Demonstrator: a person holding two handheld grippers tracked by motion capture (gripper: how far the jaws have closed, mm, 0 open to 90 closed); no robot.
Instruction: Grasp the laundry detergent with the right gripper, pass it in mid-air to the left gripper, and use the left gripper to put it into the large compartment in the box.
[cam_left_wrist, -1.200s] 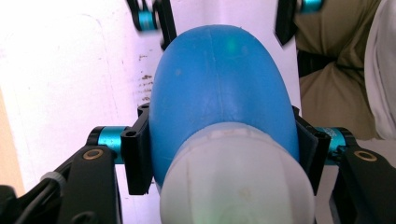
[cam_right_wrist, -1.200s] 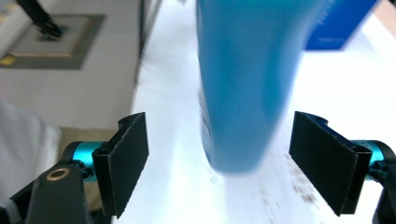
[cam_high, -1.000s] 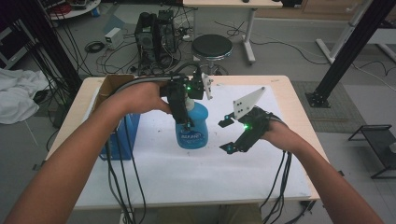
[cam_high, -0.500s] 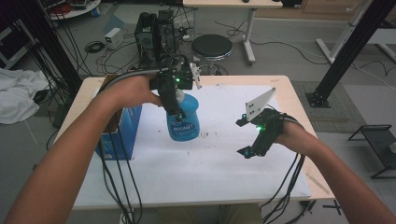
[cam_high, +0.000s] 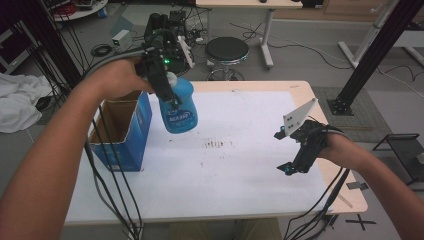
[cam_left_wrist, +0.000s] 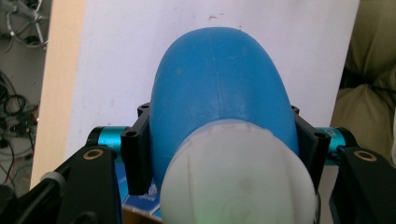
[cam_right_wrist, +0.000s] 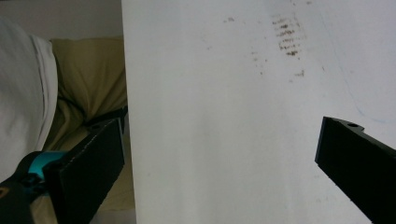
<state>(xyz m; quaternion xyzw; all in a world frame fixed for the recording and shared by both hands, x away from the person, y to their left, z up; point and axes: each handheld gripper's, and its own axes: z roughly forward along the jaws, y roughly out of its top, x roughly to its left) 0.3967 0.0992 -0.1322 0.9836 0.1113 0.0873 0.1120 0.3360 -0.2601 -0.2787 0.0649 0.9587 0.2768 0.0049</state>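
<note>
High view: your left hand-held gripper has the blue bottle lifted clear of the tabletop, hanging in the air just beside the open cardboard box at the tabletop's left edge. The bottle hangs roughly upright, label facing you, white cap up by the gripper body. In the left gripper view the two black jaws are clamped on either side of the bottle just below its white cap, pads pressed right against the blue plastic, with the white sheet far beneath. Your right hand-held gripper sits over on the right side of the tabletop, low above the white sheet and well apart from the bottle. In the right gripper view its jaws have just been opening and stand wide with nothing between them, bare sheet beneath. A patch of small dark marks sits mid-sheet, possibly stains; it's too faint to say.
</note>
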